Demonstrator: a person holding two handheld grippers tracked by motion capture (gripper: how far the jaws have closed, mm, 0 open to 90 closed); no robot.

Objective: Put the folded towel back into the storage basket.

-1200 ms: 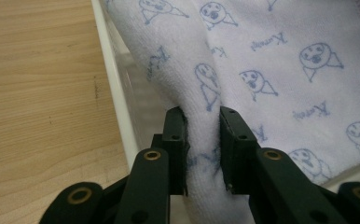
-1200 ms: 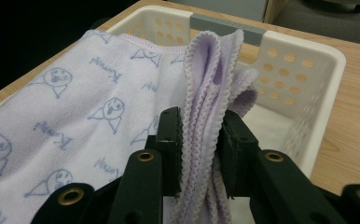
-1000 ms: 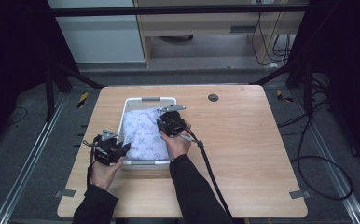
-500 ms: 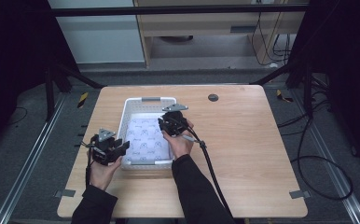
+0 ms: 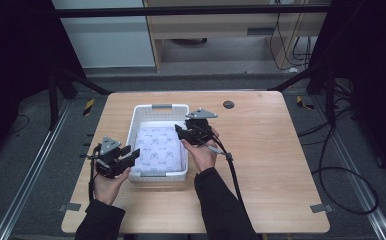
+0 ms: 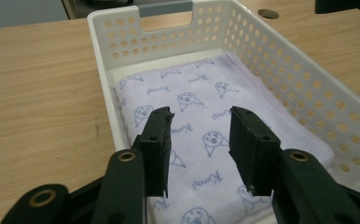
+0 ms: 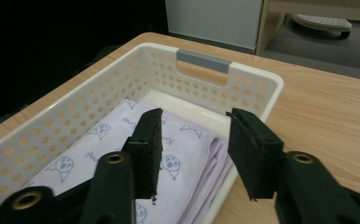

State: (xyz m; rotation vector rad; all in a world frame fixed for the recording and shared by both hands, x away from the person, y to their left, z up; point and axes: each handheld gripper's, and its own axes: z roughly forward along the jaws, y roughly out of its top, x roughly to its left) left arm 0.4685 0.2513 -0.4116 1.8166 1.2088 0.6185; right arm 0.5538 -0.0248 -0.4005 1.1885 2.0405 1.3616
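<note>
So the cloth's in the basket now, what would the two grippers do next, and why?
Probably draw both back from the basket. The folded cloth lies flat inside it, and the left gripper and right gripper, whose jaws have just been opening, hold nothing, so little seems left to do there.

A wooden table (image 5: 281,165) with a light brown top stands on a grey floor (image 5: 26,150). A white basket (image 5: 157,108) full of little holes sits on the table, near the middle. Close to the far edge, the tabletop has a small dark round spot (image 5: 228,104).
</note>
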